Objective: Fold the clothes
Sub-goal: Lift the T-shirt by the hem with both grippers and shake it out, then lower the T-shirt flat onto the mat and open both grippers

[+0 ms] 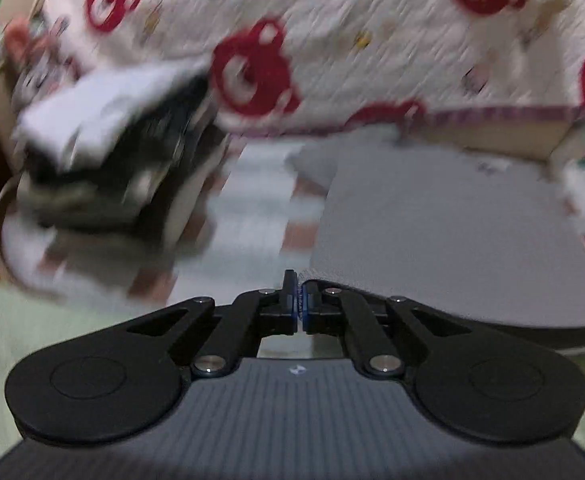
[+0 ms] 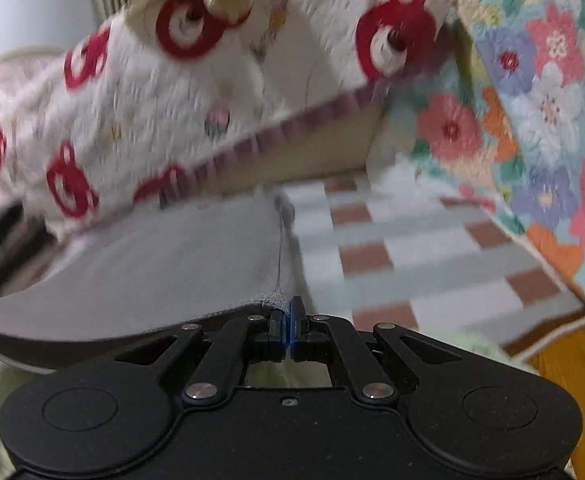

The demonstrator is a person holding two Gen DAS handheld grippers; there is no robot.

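Note:
A grey garment (image 1: pixel 444 220) is stretched flat between my two grippers, held a little above the checked surface. My left gripper (image 1: pixel 299 304) is shut on its near left corner. My right gripper (image 2: pixel 286 322) is shut on its near right corner, where a seam runs away along the garment's (image 2: pixel 164 260) right edge. Both views are blurred by motion.
A checked red, grey and white cloth (image 2: pixel 412 256) covers the surface under the garment. A white blanket with red bears (image 1: pixel 332 40) lies behind. A floral quilt (image 2: pixel 532 100) is at the right. A blurred pile of dark and white folded things (image 1: pixel 104 152) is at the left.

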